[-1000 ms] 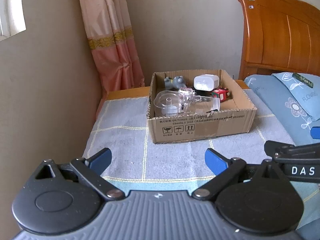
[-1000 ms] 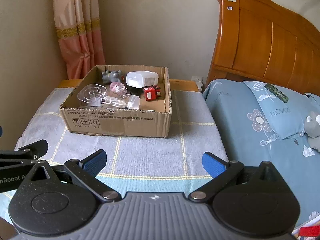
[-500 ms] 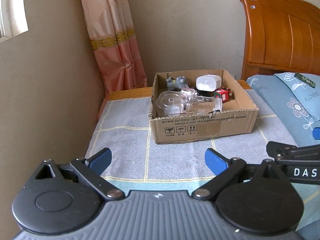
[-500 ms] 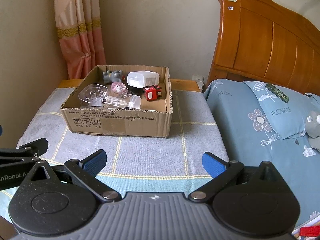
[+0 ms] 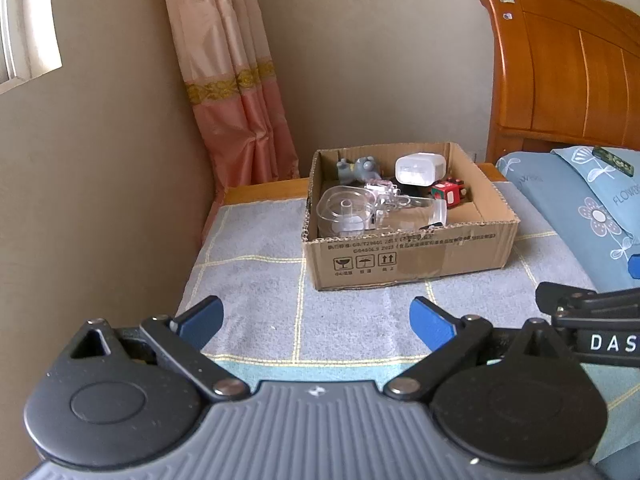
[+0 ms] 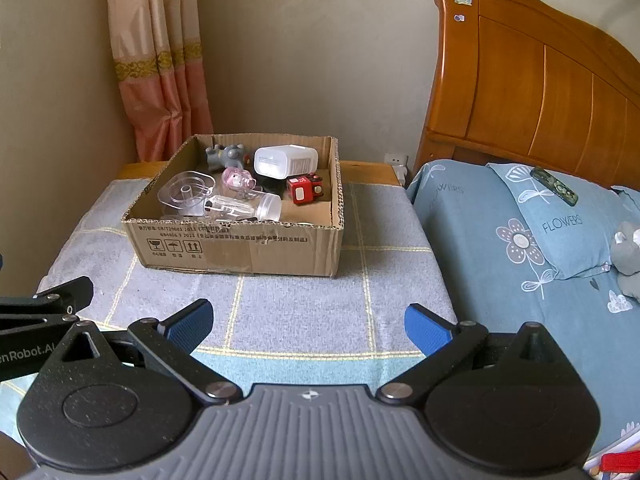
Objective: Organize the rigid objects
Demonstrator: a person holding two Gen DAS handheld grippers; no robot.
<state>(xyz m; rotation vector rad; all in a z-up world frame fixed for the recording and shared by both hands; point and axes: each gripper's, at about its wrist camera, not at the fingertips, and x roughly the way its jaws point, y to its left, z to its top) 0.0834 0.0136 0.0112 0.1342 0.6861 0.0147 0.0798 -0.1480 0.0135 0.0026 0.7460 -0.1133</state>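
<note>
A cardboard box (image 5: 408,256) (image 6: 240,246) stands on a grey checked cloth (image 5: 256,280) (image 6: 304,304). It holds a clear plastic container (image 5: 346,210) (image 6: 186,192), a clear bottle (image 6: 244,208), a pink figure (image 6: 236,178), a grey toy (image 5: 360,168) (image 6: 228,156), a white box (image 5: 418,168) (image 6: 284,161) and a red toy (image 5: 448,192) (image 6: 306,189). My left gripper (image 5: 316,318) is open and empty, well short of the box. My right gripper (image 6: 308,320) is open and empty, also short of the box.
A wall and a pink curtain (image 5: 236,92) are at the left. A wooden headboard (image 6: 532,84) and blue pillows (image 6: 560,216) lie to the right, with a dark remote (image 6: 554,186) and a grey plush (image 6: 628,252) on them.
Both grippers have drifted slightly; the box sits a little further right and lower in each view. Both stay open and empty.
</note>
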